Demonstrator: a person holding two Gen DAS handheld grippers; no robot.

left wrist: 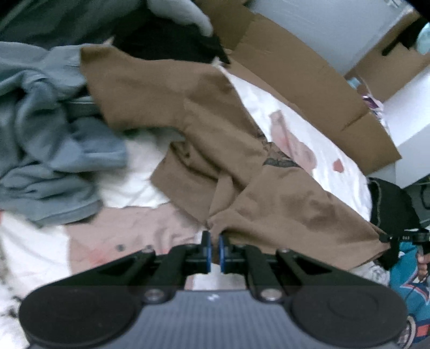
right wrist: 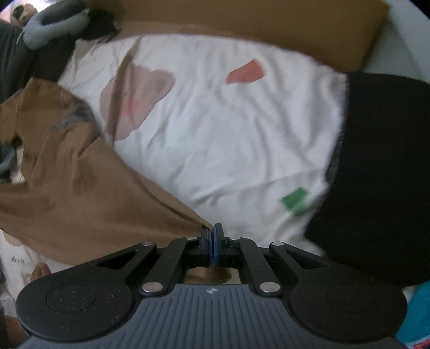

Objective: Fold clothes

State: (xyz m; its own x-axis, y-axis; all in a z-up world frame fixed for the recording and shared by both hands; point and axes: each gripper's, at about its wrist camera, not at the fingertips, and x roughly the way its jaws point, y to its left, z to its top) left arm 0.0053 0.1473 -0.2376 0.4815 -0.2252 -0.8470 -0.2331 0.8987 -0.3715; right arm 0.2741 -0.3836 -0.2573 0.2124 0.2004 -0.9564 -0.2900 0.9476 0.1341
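A brown garment (left wrist: 204, 128) with a dark print lies spread and creased across a white patterned bedsheet (left wrist: 301, 134). My left gripper (left wrist: 214, 236) is shut on a bunched edge of it near the middle of its near side. In the right wrist view the same brown garment (right wrist: 80, 188) stretches off to the left, and my right gripper (right wrist: 212, 231) is shut on its corner, just above the sheet (right wrist: 228, 134). The right gripper also shows at the garment's far right corner in the left wrist view (left wrist: 387, 237).
A heap of blue-grey clothes (left wrist: 45, 139) lies at the left. A black garment (right wrist: 381, 174) lies at the right of the sheet. An open cardboard box (left wrist: 309, 77) stands behind the bed. A grey soft toy (right wrist: 51, 25) and dark clothes lie at the far end.
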